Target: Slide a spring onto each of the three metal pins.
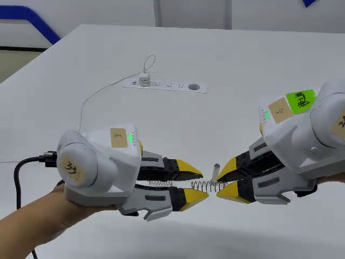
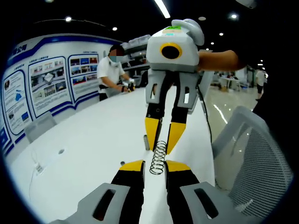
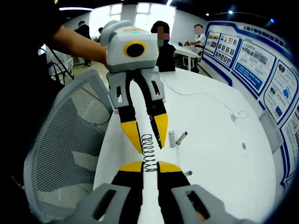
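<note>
Over the white table (image 1: 242, 70) my two grippers meet tip to tip. My left gripper (image 1: 204, 184) is shut on a thin metal pin (image 3: 154, 125) that lies along its jaws. My right gripper (image 1: 220, 186) is shut on one end of a wire spring (image 1: 207, 186). The spring (image 3: 148, 151) bridges the gap, and its far end reaches between the left gripper's yellow tips (image 2: 158, 156). A second pin (image 1: 215, 171) on the table just behind the tips has a short spring beside it (image 3: 176, 137). A third pin (image 3: 187, 173) lies nearer.
A white power strip (image 1: 164, 84) with a plug and thin white cable lies mid-table. A black cable (image 1: 19, 178) trails from the left gripper. A grey mesh chair (image 3: 70, 140) stands at the table's near edge. People stand in the background.
</note>
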`<action>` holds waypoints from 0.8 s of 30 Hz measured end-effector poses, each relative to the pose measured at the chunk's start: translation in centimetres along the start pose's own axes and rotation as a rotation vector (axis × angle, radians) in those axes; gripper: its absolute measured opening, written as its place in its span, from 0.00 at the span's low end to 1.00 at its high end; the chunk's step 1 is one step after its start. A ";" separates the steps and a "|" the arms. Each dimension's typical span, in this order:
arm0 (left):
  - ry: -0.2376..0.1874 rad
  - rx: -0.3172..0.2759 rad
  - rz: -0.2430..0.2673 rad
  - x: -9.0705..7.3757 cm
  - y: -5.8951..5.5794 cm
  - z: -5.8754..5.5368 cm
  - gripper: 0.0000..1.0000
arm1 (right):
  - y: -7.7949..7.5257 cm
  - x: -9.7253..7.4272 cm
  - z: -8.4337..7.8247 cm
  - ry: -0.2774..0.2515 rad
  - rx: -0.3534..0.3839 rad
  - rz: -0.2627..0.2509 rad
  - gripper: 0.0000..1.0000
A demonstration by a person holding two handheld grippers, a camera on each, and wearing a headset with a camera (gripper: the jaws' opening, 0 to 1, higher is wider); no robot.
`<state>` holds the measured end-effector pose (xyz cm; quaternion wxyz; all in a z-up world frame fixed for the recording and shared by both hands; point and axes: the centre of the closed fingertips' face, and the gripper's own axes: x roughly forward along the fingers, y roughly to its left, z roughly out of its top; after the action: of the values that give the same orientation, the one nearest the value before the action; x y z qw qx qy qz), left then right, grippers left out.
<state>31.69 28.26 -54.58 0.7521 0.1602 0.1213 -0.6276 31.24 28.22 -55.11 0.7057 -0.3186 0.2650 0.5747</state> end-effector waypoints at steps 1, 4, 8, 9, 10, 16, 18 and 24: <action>0.004 0.012 -0.009 0.1 -0.2 0.0 0.14 | 0.0 0.0 0.0 0.002 0.000 0.000 0.11; 0.024 0.045 -0.006 0.3 -0.4 -0.1 0.13 | 0.1 0.0 -0.1 0.006 0.000 0.001 0.11; 0.030 0.063 -0.007 0.3 -0.4 0.0 0.11 | 0.0 -0.2 -0.1 0.007 -0.005 -0.004 0.11; 0.030 0.068 -0.004 0.3 -0.3 0.0 0.11 | 0.0 -0.2 -0.1 0.004 -0.005 -0.006 0.11; 0.030 0.067 -0.007 0.3 -0.4 0.0 0.11 | 0.0 -0.3 -0.1 0.003 -0.009 -0.008 0.11; 0.027 0.085 -0.023 0.3 -0.6 0.2 0.10 | 0.1 -0.5 0.0 -0.015 -0.017 -0.006 0.12; 0.029 0.091 -0.033 0.3 -0.8 0.2 0.10 | 0.3 -0.5 -0.1 -0.018 -0.024 0.003 0.12; 0.027 0.103 -0.050 0.0 -0.9 0.3 0.10 | 0.5 -0.3 -0.6 -0.006 -0.033 0.014 0.13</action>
<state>30.77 27.94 -54.38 0.7254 0.2041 0.1027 -0.6493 30.66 27.65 -55.30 0.6971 -0.3267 0.2557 0.5848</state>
